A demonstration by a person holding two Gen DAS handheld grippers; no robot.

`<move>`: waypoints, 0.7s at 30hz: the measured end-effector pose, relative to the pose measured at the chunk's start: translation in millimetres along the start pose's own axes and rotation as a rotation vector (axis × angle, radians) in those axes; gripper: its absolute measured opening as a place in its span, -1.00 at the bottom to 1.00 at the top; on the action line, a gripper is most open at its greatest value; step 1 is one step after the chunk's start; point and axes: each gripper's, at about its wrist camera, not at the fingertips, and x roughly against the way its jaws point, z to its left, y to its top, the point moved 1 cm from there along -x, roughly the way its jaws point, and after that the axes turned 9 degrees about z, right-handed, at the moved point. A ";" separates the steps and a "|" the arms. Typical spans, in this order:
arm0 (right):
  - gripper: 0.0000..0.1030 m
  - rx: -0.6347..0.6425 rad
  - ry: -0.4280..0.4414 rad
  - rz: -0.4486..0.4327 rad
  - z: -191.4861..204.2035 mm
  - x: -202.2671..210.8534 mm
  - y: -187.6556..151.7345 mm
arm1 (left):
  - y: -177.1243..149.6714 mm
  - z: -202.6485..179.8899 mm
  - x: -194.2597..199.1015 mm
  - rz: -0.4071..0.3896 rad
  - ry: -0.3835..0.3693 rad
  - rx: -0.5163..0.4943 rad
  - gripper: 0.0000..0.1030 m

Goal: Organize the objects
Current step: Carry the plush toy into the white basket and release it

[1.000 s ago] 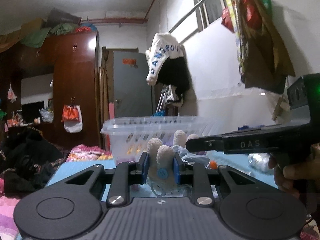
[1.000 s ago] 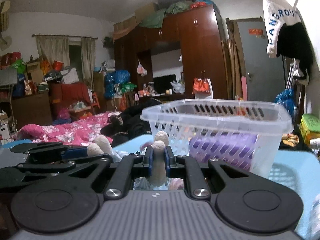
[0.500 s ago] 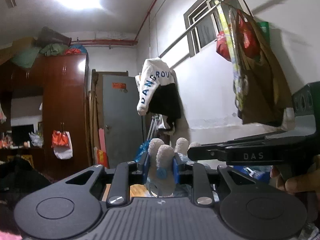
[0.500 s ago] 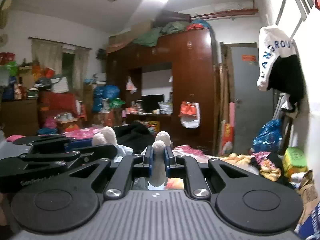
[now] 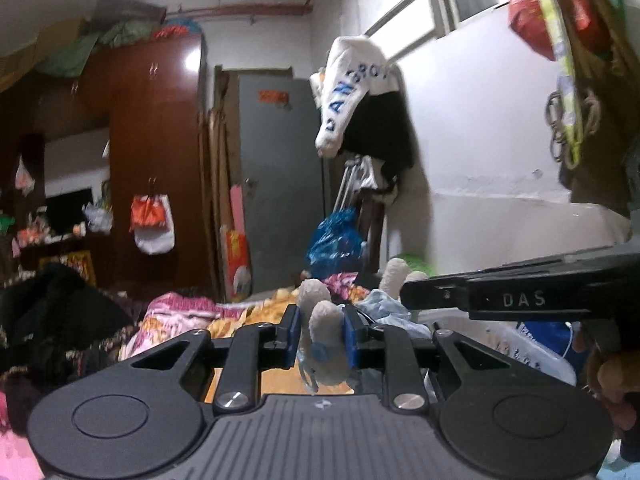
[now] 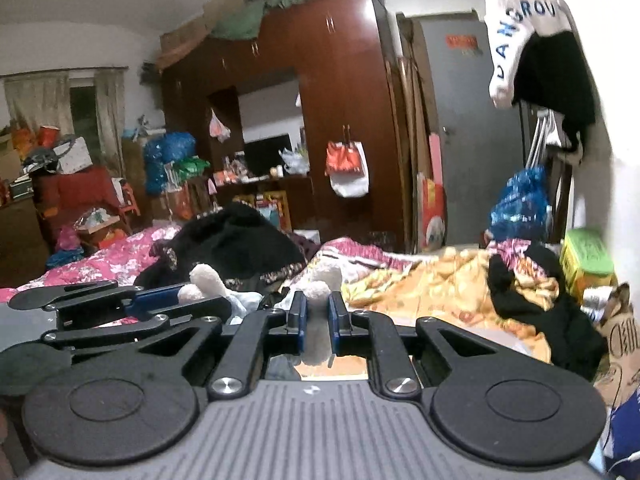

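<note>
Both grippers hold one white plush toy with pale blue cloth, lifted in the air. My left gripper (image 5: 321,340) is shut on a fuzzy limb of the toy (image 5: 325,350) that has a blue button. My right gripper (image 6: 317,326) is shut on another limb of the toy (image 6: 318,332). The right gripper's body (image 5: 520,298) crosses the right side of the left wrist view. The left gripper (image 6: 132,306) shows at the left of the right wrist view, with the toy's limbs (image 6: 204,280) beside it. The clear basket's rim (image 5: 532,356) shows low, mostly hidden.
A bed with pink and orange floral bedding (image 6: 436,280) and dark clothes (image 6: 240,244) lies ahead. A brown wardrobe (image 6: 344,112), grey door (image 5: 276,184) and hanging clothes (image 5: 360,96) stand behind. A white wall is at the right.
Both grippers have lifted the toy up from the table; the clear basket dropped almost out of view. The views tilted upward, then back down toward the bed.
</note>
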 end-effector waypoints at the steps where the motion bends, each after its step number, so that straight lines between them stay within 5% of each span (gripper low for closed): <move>1: -0.75 0.000 0.000 0.003 0.4 -1.2 -0.7 | -0.7 2.1 -1.3 0.007 0.011 0.009 -0.50; 4: -0.73 0.027 -0.006 0.028 9.1 -3.8 -5.0 | -1.4 7.4 -3.5 0.018 0.074 0.023 -0.46; 7: -0.46 0.054 -0.041 0.052 13.2 -2.9 -7.1 | -4.8 5.4 0.3 0.021 0.103 -0.008 0.19; 8: -0.06 0.050 -0.047 0.031 10.5 3.5 -5.5 | -7.2 4.0 5.2 0.002 0.109 -0.016 0.38; 12: 0.84 0.063 -0.092 -0.028 8.7 36.1 -15.6 | -19.5 1.3 38.3 -0.077 0.071 -0.015 0.60; 15: 1.00 0.069 -0.096 -0.068 3.4 63.3 -30.2 | -35.3 -4.2 62.0 -0.081 0.056 -0.023 0.64; 21: 1.00 -0.013 -0.031 -0.066 -13.5 103.5 -102.7 | -87.4 -20.0 88.6 -0.033 0.041 -0.058 0.65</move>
